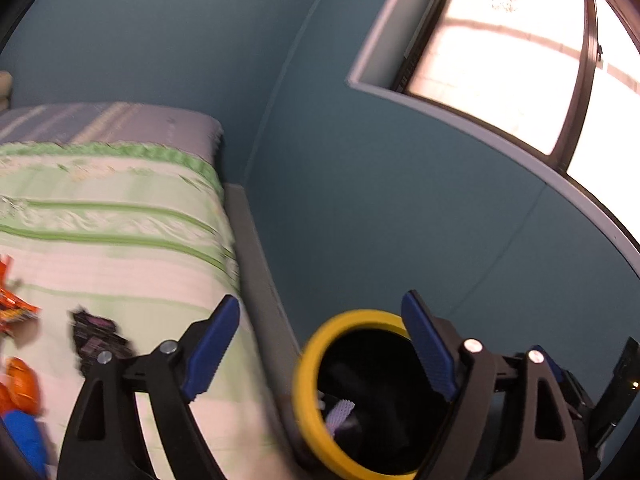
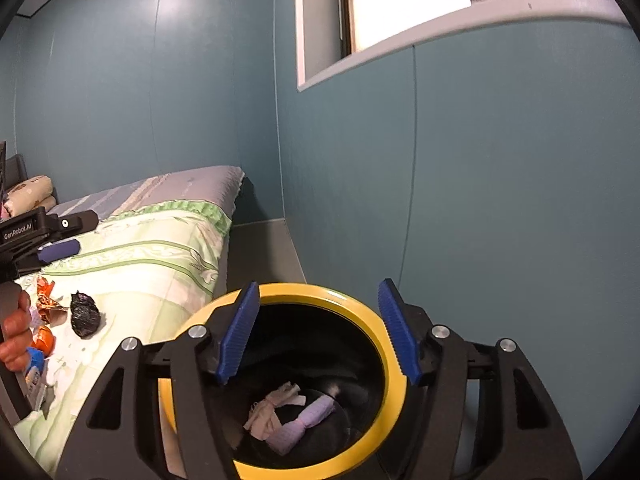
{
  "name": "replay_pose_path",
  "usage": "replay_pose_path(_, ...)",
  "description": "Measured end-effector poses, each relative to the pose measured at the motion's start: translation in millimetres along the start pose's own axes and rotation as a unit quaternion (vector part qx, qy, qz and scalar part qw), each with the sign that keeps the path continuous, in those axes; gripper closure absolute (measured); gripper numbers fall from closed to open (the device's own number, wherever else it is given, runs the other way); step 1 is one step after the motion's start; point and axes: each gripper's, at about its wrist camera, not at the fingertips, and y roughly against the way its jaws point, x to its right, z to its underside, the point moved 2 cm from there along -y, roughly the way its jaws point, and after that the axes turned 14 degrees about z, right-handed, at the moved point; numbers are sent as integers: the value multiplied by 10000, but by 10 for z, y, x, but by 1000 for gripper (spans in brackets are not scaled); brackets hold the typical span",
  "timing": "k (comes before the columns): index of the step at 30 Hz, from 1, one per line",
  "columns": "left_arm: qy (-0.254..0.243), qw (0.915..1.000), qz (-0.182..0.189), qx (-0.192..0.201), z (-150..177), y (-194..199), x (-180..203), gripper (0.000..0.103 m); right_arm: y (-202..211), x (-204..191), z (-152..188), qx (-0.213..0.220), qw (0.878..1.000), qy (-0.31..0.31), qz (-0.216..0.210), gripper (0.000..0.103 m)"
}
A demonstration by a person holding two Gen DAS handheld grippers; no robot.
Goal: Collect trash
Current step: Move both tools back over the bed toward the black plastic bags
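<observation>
Far left of the right wrist view: a person's hand gripping the handle of the left tool, one blue pad showing above the bed; spread of that tool not readable here. Beneath and beside it on the green-striped cover: orange wrappers, a crumpled black bag, a blue packet, all loose and close together. Further right, past the bed edge, a bin with yellow rim and black inside, just beside the bed, near the teal wall. Inside the bin: a crumpled beige tissue touching a lilac wrapped piece. Right tool over the bin mouth, pads moderately apart, nothing between them.

Left wrist view, blurred: orange wrappers and black bag at left on the bed; left tool spread wide and empty, left pad over the bed edge, right pad over the bin. Window at upper right.
</observation>
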Motion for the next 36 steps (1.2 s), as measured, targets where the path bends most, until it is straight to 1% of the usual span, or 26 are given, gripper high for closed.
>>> replay_pose_path(2,-53,9997,-154,159,-69,173,-63,17,79,-68,-29,76,9999,32,-98,41)
replay_pose_path(8,-183,9965,-617,529,-220,757,-257,10,302,-389,-155,319,9982,184,-484,34)
replay_pose_path(11,-179,9945,-821,619,-264,1044,-392,9,395,-591,-213,407,9963,256,-705,30)
replay_pose_path(14,-206,9913,-1090,712,-284,1328,-503,8,516,-818,-253,474,9939,344,-939,29)
replay_pose_path(16,-186,9894,-1215,772,-292,1530,-594,8,599,-965,-282,518,9918,419,-1095,25)
replay_pose_path(19,-161,9847,-1489,889,-297,1858,-752,8,718,-1192,-303,583,9880,533,-1325,22)
replay_pose_path(22,-129,9803,-1717,964,-310,2119,-903,8,832,-1431,-314,613,9830,625,-1614,19)
replay_pose_path(24,-143,9769,-1895,978,-295,2289,-1008,8,928,-1611,-298,648,9788,724,-1803,19)
replay_pose_path(25,-157,9738,-2043,985,-281,2404,-1089,8,970,-1681,-288,662,9768,775,-1884,19)
replay_pose_path(27,-126,9709,-2178,991,-253,2539,-1194,8,1054,-1837,-253,676,9726,880,-2045,19)
replay_pose_path(31,18,9637,-2475,997,-151,2856,-1471,8,1215,-2167,-141,584,9621,1121,-2418,18)
replay_pose_path(36,261,9564,-2746,960,11,3152,-1814,8,1387,-2493,12,509,9508,1414,-2708,18)
